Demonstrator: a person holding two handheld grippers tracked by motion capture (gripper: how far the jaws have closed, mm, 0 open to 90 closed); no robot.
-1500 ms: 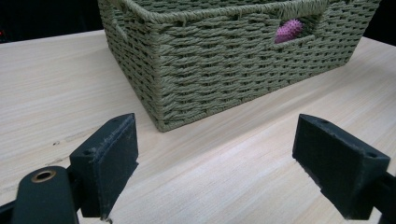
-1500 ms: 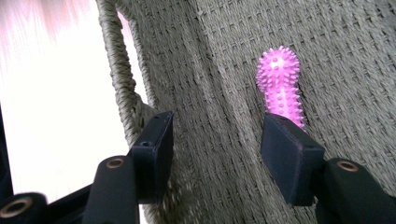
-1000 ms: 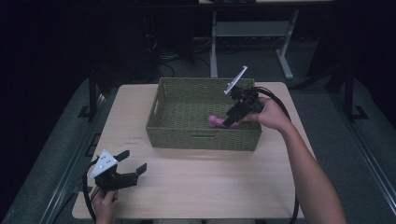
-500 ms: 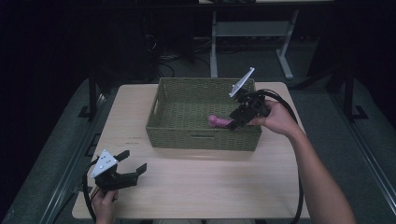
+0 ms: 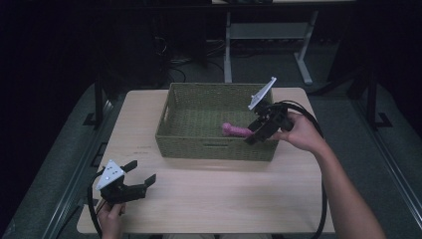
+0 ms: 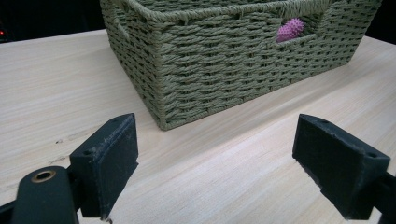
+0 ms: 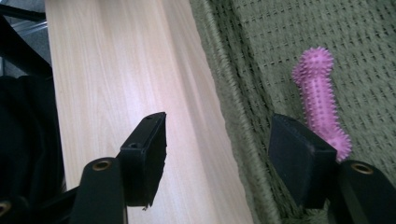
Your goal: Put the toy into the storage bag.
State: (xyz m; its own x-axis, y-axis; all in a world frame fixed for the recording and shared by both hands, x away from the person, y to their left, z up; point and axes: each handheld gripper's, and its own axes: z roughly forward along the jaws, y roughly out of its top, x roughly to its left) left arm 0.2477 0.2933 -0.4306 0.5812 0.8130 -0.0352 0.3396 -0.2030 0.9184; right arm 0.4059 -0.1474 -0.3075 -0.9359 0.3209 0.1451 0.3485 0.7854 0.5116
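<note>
Right gripper (image 5: 259,130), jaws apart and empty, is held over the basket (image 5: 199,144) rim; the pink spiked toy (image 5: 236,130) lies inside. Withdrawal should be kept clear of the rim.

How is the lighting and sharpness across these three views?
High view: dim, dark surroundings, table lit evenly. Left gripper view: bright, basket weave crisp. Right gripper view: pale glare on the table, pink spiky toy slightly soft.
</note>
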